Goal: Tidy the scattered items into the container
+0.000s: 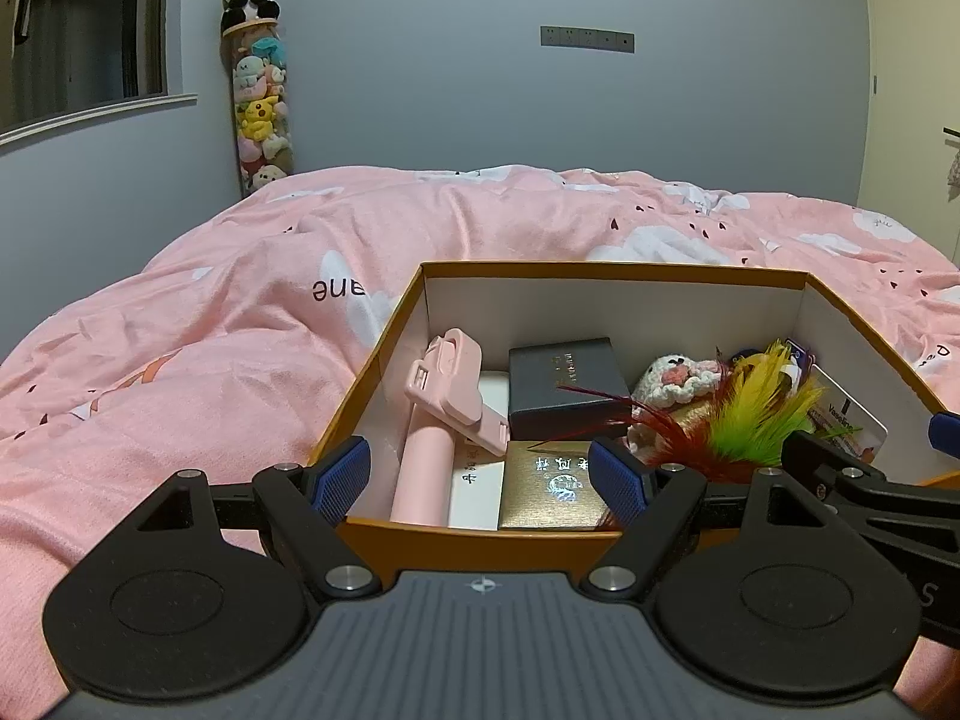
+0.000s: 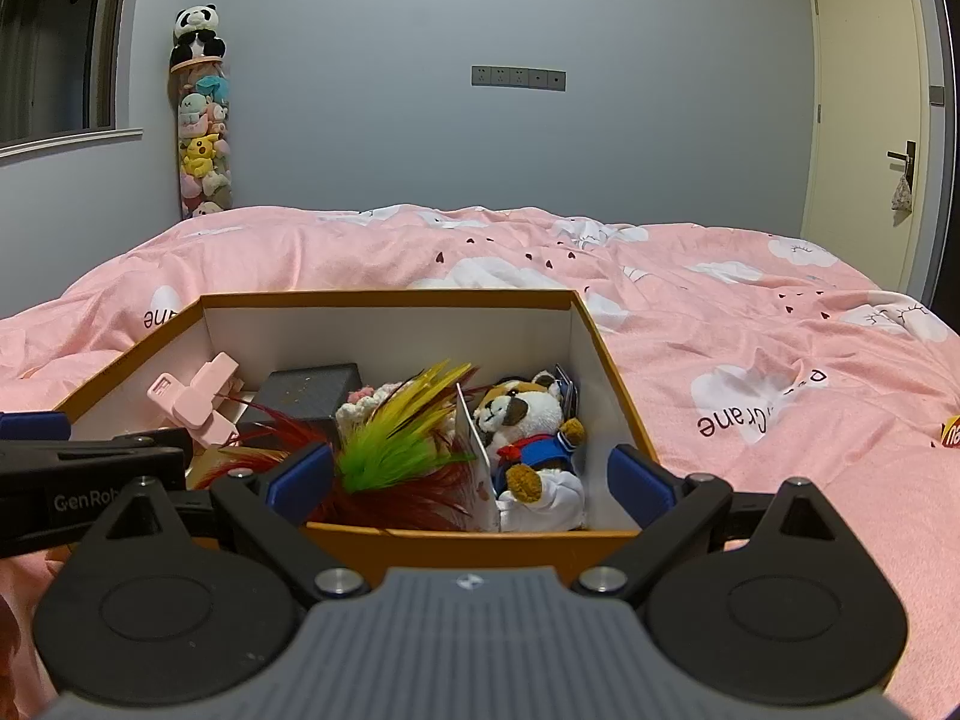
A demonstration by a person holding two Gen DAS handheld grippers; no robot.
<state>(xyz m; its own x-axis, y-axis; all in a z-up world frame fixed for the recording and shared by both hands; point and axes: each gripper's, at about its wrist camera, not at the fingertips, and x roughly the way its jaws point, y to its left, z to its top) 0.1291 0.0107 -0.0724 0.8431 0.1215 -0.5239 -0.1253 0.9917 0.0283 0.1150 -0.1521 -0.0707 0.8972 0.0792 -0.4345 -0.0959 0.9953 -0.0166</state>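
Observation:
An orange cardboard box [image 1: 612, 269] with white inner walls stands on the pink bed; it also shows in the right wrist view [image 2: 384, 298]. Inside lie a pink phone holder [image 1: 447, 396], a dark box [image 1: 564, 384], a gold box [image 1: 555, 489], a crocheted toy [image 1: 675, 378], a feather toy [image 2: 390, 438] and a plush dog in sailor clothes [image 2: 531, 432]. My left gripper [image 1: 480, 477] is open and empty at the box's near left edge. My right gripper [image 2: 471, 480] is open and empty at the near right edge.
A pink duvet [image 2: 750, 324] covers the bed around the box. A yellow-red item [image 2: 950, 436] lies at the right edge of the right wrist view. A tall tube of plush toys [image 1: 261, 96] stands against the far wall. A door [image 2: 864, 102] is at the right.

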